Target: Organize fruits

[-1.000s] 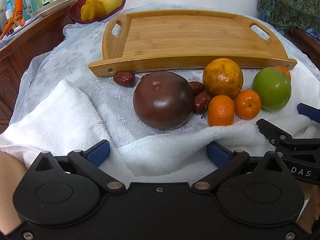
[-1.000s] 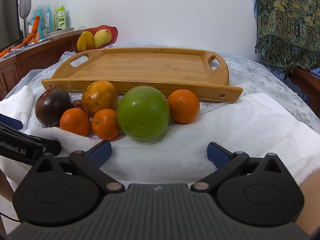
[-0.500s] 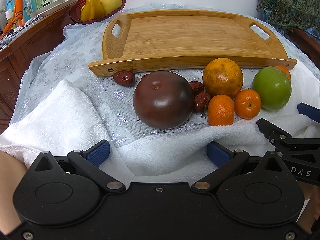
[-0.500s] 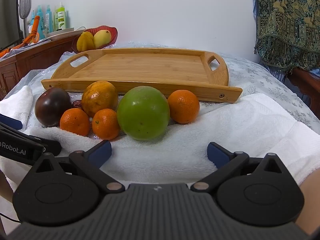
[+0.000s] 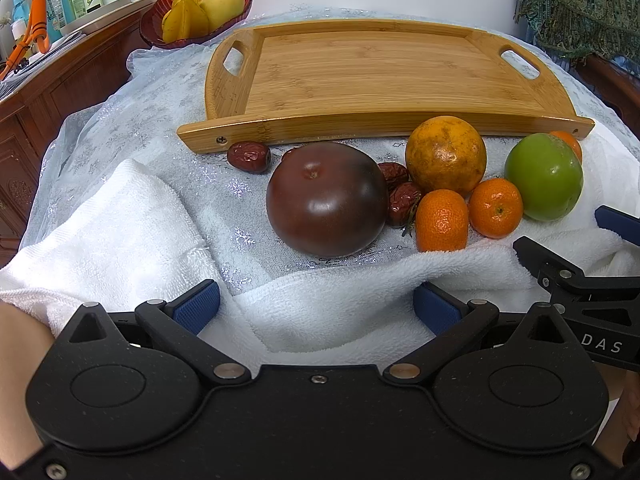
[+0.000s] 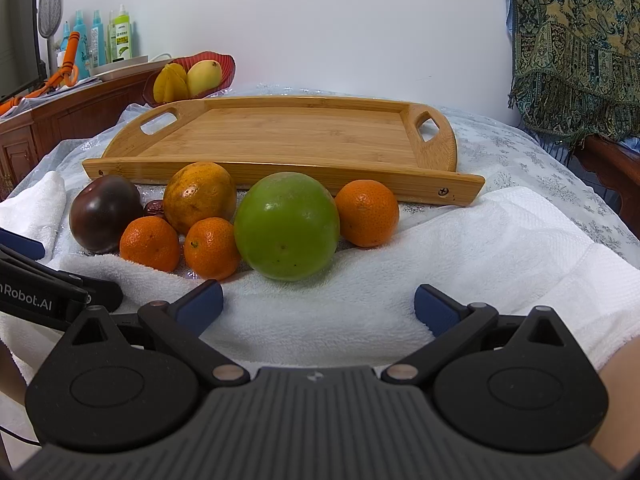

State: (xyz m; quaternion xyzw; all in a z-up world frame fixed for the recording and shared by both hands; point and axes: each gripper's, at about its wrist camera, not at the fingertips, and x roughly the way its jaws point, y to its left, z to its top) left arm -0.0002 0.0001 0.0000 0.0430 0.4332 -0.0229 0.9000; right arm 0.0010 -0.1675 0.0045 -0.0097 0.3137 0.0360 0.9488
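A row of fruit lies in front of an empty bamboo tray: a dark purple tomato, a large yellowish orange, a green round fruit, three small tangerines and several red dates. My left gripper is open and empty, just short of the tomato. My right gripper is open and empty, just short of the green fruit.
A white towel is bunched along the near edge of the table. A red bowl with yellow fruit stands on a wooden cabinet at the back left. A patterned cloth hangs at the right.
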